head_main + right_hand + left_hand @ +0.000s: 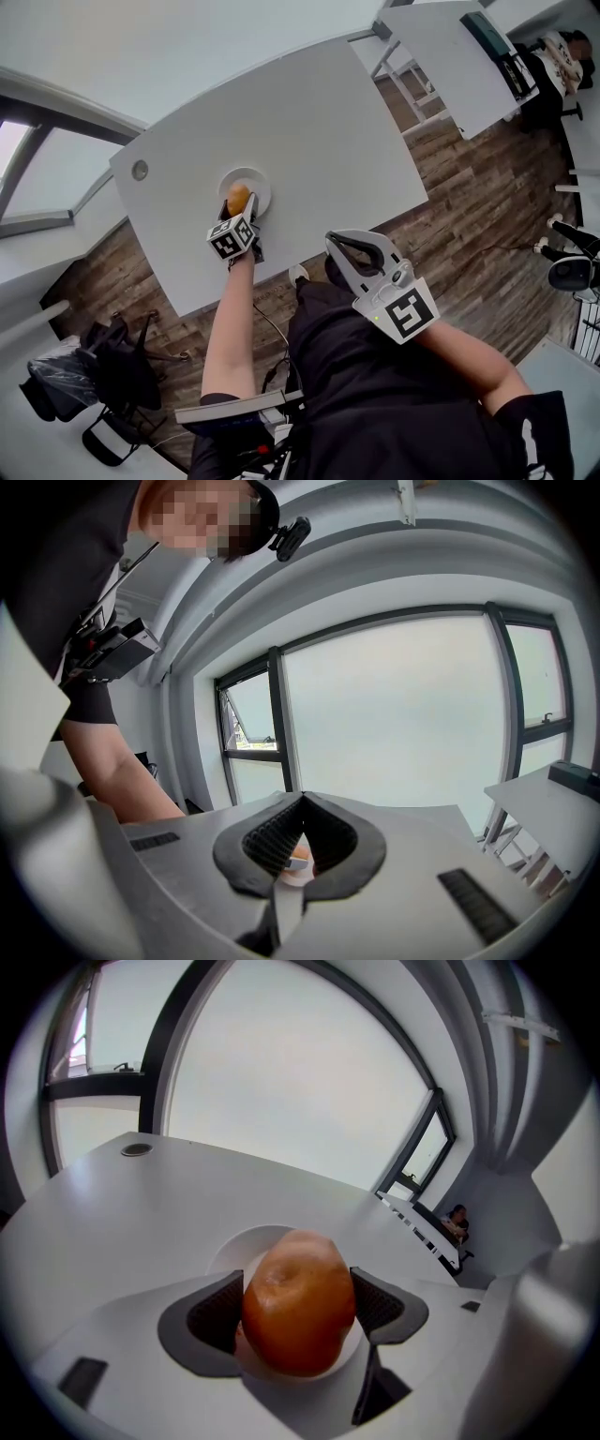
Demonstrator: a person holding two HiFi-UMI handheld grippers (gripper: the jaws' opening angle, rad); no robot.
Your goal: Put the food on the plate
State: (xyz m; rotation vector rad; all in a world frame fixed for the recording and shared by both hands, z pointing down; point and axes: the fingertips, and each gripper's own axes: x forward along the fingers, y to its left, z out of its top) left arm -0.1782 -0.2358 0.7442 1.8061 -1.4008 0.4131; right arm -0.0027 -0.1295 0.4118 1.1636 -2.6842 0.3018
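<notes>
At the far-left corner of the tabletop [309, 122] I see a small round grommet [140, 170]. Right of it, in the left half and nearer the near edge than the far one, sits the white plate [255, 180]. From the plate, bare white surface runs out to the far edge and the right edge, which gives me wide room on those sides. My left gripper [236, 212] reaches in over the near edge, angled downward, and is clamped on the food [300, 1302], with one dark ribbed pad pressing on each flank. The food is rounded, smooth and orange-brown, with a shallow dimple on the face toward the camera. It hangs over the plate's near side, and I cannot tell whether its underside touches the plate. It is the only thing I see over the plate. Further right, my right gripper [332, 242] is off the table, just beyond the near edge and close to my body — its jaws are closed tip to tip and grip nothing. Past the right edge, across a strip of wooden floor [469, 187], stands a second table [441, 56].
</notes>
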